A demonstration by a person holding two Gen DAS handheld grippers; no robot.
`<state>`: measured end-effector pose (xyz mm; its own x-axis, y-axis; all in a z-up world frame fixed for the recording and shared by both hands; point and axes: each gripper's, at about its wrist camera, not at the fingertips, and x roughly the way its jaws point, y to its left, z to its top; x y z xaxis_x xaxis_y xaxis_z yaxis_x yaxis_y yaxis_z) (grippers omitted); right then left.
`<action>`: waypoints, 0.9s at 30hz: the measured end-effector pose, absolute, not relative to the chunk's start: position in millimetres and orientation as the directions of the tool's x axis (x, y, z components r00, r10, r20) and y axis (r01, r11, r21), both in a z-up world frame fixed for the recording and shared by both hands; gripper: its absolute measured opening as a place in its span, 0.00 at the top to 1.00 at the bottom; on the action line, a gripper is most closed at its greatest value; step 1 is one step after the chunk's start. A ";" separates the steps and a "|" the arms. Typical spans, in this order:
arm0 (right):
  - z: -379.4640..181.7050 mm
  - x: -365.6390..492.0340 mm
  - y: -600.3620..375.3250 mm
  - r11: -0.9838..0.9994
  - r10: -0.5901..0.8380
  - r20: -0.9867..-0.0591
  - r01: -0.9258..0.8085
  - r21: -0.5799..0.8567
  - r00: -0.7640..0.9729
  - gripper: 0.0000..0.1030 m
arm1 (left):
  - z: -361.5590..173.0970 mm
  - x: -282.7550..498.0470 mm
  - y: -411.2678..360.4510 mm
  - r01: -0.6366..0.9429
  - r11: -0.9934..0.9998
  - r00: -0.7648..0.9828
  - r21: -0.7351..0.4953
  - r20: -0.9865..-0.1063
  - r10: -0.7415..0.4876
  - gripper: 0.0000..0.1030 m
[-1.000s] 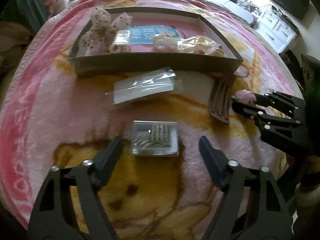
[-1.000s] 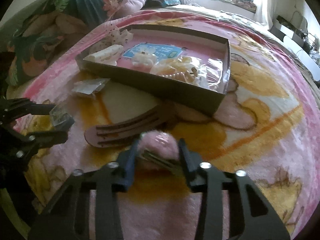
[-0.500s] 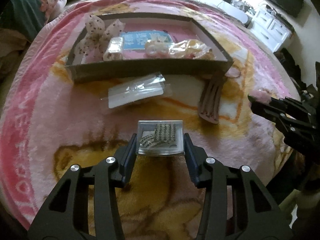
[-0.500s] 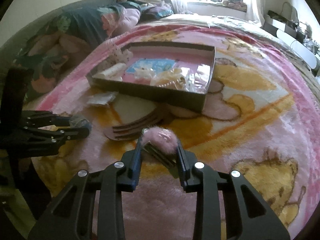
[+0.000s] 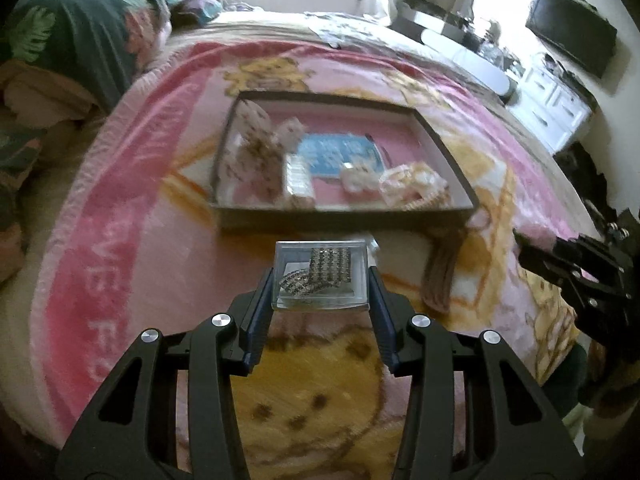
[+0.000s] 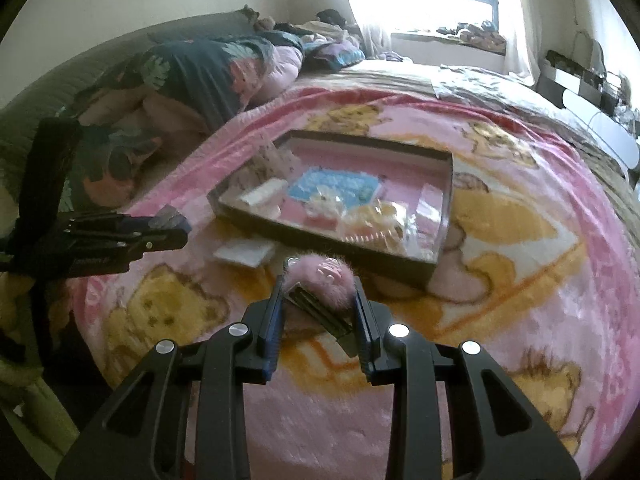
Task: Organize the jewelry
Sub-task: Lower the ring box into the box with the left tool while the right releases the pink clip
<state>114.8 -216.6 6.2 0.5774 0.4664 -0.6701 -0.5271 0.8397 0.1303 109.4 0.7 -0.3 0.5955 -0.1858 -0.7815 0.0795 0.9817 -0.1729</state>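
My left tongs (image 5: 320, 280) were closed on a small clear box (image 5: 320, 276) with sparkly bracelets (image 5: 320, 270) inside, each finger pressed flat to 1 side of it, and the box was held up off the pink cartoon blanket (image 5: 120, 240) on the bed. My right tongs (image 6: 318, 292) were clamped on a fluffy pink hair clip (image 6: 320, 276), its dark metal comb slanting down between the 2 fingers, also clear of the blanket.

Ahead of both sat the shallow dark tray (image 5: 344, 220) with a pink floor. It held a spotted fabric bow (image 5: 256, 152) at the left, a small pale packet (image 5: 298, 176) beside it, a blue card (image 5: 340, 152) in the middle, a white hair piece (image 5: 358, 176) and a crinkly clear bag with something yellow (image 5: 416, 180) at the right. From the right wrist view the same tray (image 6: 440, 240) lay just beyond the clip.

On the blanket in front of the tray lay a flat clear bag (image 6: 246, 252), and to the right of my left tongs a brown hair comb (image 5: 438, 280). The clear box showed only partly in the right view, gripped at the far left (image 6: 170, 216).
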 end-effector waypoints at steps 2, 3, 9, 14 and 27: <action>10.5 119.1 -213.2 0.838 0.470 -0.665 -0.530 0.129 0.581 0.71 | 5.2 113.9 6.1 0.070 0.983 0.607 -0.168 -0.775 -0.175 0.65; 12.7 120.9 -211.3 0.836 0.472 -0.662 -0.533 0.128 0.582 0.71 | 6.5 114.9 8.1 0.068 0.984 0.610 -0.167 -0.773 -0.173 0.65; 20.5 133.0 -199.9 0.833 0.474 -0.648 -0.541 0.112 0.596 0.71 | 12.9 131.7 16.9 0.052 0.986 0.622 -0.157 -0.767 -0.155 0.65; 24.4 147.3 -194.6 0.836 0.473 -0.642 -0.538 0.110 0.604 0.71 | 17.6 146.1 20.6 0.049 0.987 0.631 -0.151 -0.762 -0.147 0.65; 4.8 191.1 -194.7 0.864 0.429 -0.676 -0.491 0.114 0.599 0.71 | 10.8 187.5 21.5 0.037 0.989 0.620 -0.146 -0.773 -0.137 0.65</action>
